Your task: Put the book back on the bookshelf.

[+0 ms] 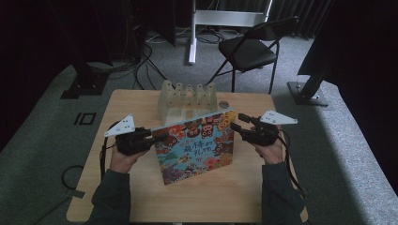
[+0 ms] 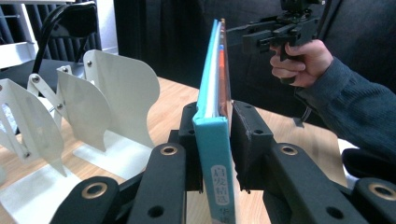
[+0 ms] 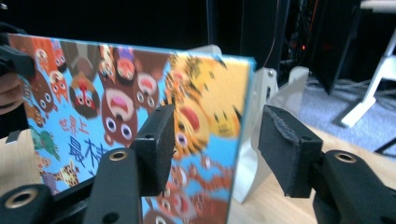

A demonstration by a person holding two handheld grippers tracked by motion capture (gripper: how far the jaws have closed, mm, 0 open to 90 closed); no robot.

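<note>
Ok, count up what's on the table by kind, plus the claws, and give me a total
Books: 1, the picture book
Book racks: 1, the white divider rack
Small round discs: 1, the disc
Claws: 2, the left claw and the right claw
Total: 5

The picture book (image 1: 195,145) stands upright on its lower edge near the middle of the table (image 1: 234,192), just in front of the white divider rack (image 1: 187,101). Its cover is bright blue, crowded with cartoon animal faces and red characters. The spine (image 2: 215,163) is teal with printed characters.
</note>
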